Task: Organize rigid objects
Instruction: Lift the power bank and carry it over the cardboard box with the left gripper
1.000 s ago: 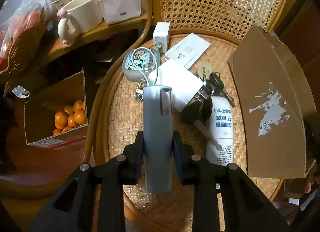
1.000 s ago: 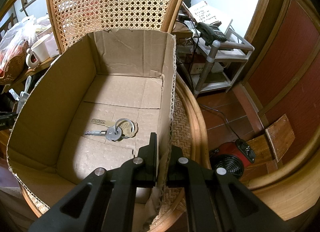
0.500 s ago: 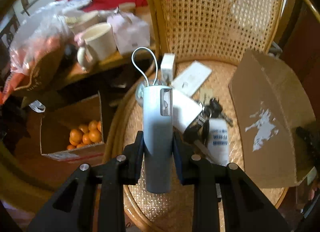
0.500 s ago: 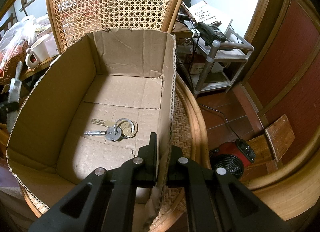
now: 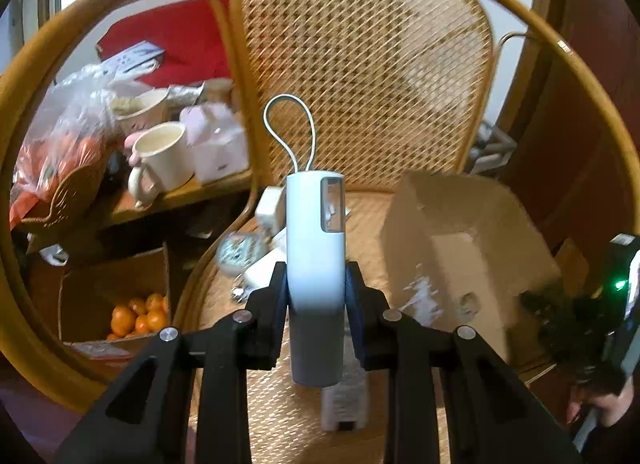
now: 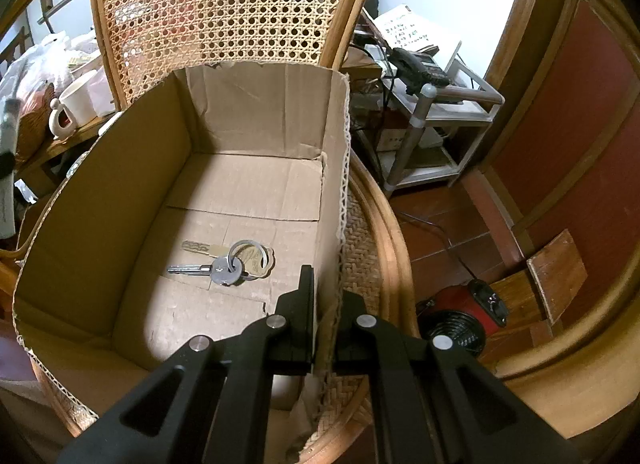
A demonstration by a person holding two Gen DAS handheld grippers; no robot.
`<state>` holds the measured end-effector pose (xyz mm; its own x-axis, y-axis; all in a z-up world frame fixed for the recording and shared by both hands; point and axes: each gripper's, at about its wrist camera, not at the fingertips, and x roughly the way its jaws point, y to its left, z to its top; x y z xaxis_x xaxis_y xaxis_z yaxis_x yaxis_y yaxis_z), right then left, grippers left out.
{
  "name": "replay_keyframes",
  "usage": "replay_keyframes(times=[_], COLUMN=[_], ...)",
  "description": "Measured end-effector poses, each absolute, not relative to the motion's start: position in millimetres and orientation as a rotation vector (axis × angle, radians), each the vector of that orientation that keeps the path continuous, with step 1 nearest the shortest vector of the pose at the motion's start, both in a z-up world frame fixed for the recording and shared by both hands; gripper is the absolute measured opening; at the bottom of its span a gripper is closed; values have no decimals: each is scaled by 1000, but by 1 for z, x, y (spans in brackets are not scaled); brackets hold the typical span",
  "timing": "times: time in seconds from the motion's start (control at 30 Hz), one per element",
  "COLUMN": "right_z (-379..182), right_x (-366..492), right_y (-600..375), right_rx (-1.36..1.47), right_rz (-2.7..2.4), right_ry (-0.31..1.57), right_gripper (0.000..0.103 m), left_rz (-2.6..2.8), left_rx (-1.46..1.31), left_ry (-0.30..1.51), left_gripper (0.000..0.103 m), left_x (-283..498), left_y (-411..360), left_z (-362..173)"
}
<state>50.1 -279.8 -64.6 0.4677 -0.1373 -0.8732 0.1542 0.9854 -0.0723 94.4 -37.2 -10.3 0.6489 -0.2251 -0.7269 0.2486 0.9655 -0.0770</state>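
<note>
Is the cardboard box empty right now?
Not empty: a key bunch lies on the floor of the cardboard box; nothing else is visible inside.

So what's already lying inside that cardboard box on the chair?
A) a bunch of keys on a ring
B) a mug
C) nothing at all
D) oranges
A: the right wrist view looks down into the cardboard box, and a bunch of keys on a ring with a tan tag lies flat on its floor; nothing else shows inside it.
</note>
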Motion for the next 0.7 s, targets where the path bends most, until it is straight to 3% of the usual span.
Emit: replay_keyframes(times=[0.43, 0.7], right_z=[-64, -64], right_x=[50, 50], right_y=[-280, -279], right_rx=[19, 24], right_rz=[-181, -182], right_ry=[1065, 1067], right_gripper=[7, 7], left_rz=[-384, -472], left_rx=[4, -12], left_ry=[642, 632], left_gripper=[26, 26], left_x=[68, 61], left_y=[-81, -108], left_z=[25, 26])
